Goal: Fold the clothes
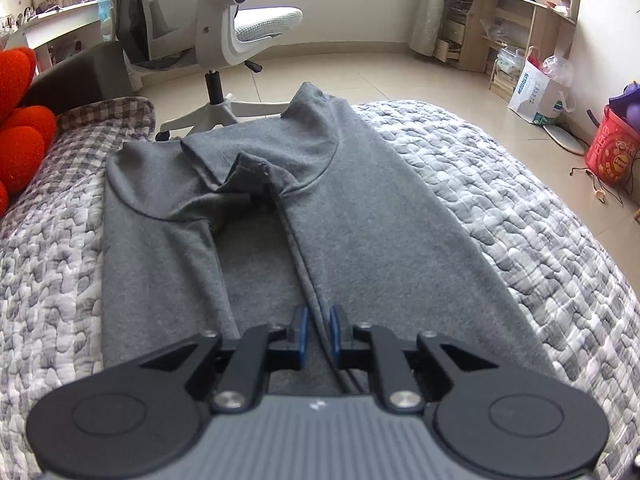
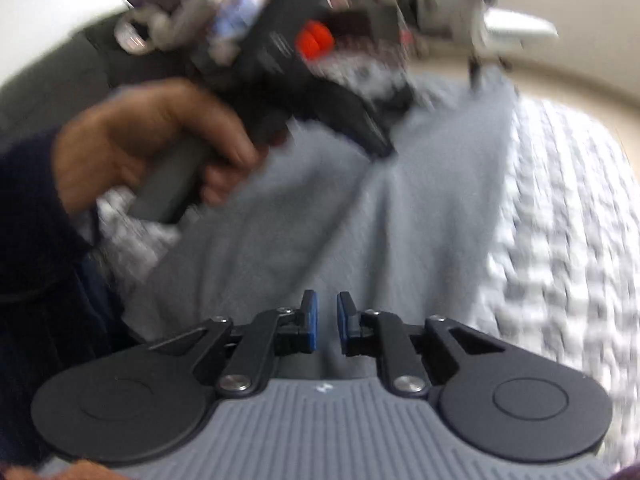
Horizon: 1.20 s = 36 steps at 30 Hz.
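A grey short-sleeved shirt (image 1: 352,216) lies on the quilted bed cover (image 1: 520,216), its right side folded over toward the middle. My left gripper (image 1: 319,330) straddles the folded edge of the shirt; the blue pads stand slightly apart with the hem between them. In the blurred right wrist view the shirt (image 2: 420,208) spreads ahead. My right gripper (image 2: 327,322) hovers over it with a narrow gap between the pads and nothing in them. The left gripper (image 2: 380,144), held by a hand (image 2: 140,140), touches the shirt at its tip.
A white office chair (image 1: 224,48) stands past the bed's far edge. A red plush (image 1: 20,140) lies at left. A checked pillow (image 1: 104,120), shelves (image 1: 500,20), bags (image 1: 536,92) and a red basket (image 1: 612,152) are around the floor.
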### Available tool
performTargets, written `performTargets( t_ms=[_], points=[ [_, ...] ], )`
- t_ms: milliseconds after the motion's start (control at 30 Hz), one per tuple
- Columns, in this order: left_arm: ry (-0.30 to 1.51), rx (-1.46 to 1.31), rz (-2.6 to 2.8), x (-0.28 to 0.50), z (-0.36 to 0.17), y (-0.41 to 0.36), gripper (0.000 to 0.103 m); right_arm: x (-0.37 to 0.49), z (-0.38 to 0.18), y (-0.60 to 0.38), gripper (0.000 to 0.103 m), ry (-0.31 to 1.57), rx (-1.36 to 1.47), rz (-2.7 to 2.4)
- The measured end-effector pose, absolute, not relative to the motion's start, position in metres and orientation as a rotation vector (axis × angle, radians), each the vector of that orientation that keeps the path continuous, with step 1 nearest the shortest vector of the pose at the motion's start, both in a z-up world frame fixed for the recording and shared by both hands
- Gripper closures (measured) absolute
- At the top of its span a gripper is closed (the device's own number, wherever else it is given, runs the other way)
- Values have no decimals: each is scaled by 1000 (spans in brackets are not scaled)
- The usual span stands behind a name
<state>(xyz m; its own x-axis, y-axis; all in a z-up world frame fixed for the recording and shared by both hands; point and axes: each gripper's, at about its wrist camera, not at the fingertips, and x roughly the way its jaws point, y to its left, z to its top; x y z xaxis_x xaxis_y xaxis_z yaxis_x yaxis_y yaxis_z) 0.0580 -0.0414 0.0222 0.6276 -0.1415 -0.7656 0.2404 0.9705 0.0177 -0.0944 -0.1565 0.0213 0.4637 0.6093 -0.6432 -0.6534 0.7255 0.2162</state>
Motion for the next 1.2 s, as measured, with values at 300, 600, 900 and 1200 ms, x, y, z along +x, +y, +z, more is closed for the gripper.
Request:
performTargets(
  t_ms=[300,600,900,1200],
  points=[
    [822,141,-265,20,38,-43,83,-110,3,-123,86,832,-204,841],
    [800,243,-343,-14,32,-69,73,-141,7,-121,76,826,-275,924],
    [836,231,-343,-15,18,-63,67,-147,10,-130,76,826,-291,968],
    [853,197,-344,-13,16,-58,66,-116,25,-157,76,809,-120,787]
  ],
)
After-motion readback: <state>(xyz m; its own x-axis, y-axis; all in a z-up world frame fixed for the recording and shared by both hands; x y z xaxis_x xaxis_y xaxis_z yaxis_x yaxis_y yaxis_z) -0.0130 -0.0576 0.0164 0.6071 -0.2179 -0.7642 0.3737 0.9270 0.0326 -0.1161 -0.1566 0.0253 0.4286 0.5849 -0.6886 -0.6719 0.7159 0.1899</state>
